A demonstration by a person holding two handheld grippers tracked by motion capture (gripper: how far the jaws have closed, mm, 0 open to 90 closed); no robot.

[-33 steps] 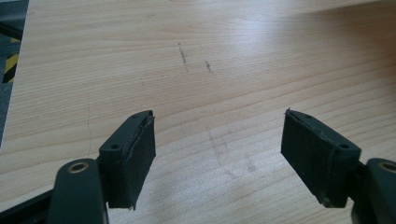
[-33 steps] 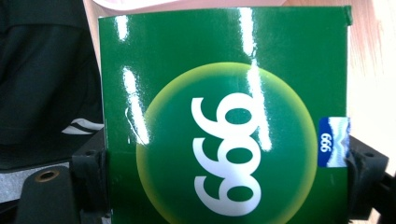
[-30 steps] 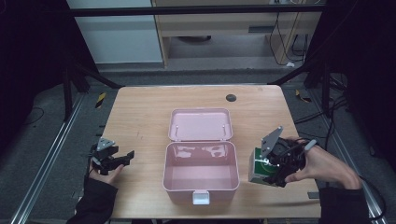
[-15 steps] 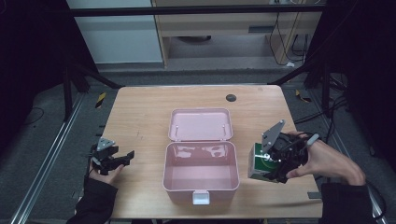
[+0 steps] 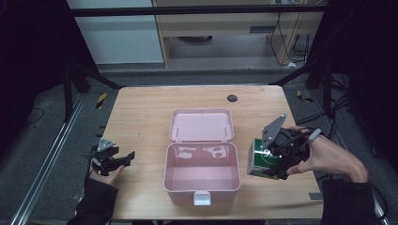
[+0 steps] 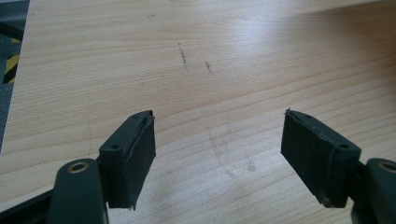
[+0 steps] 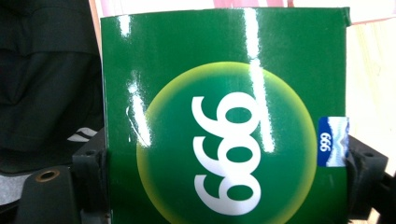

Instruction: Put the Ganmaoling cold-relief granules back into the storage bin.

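Cardboard, glossy and green: the carton (image 5: pixel 263 161) marked 999 looks light, stiff but crushable, slick-faced, so its side walls suit holding. Right gripper (image 5: pixel 280 161) fingers pinch those walls just right of the open pink box (image 5: pixel 201 176). Left gripper (image 6: pixel 219 158) fingers are spread over bare tabletop (image 6: pixel 233 60).

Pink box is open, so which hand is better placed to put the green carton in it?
Right. The right tongs already clamp the green carton just beside the open pink box. The left tongs are open, holding nothing, near the table's left edge.

Black grippers (image 5: pixel 123 158), flat black jaws, grey triangular plates, dark sleeves (image 5: pixel 94 206)
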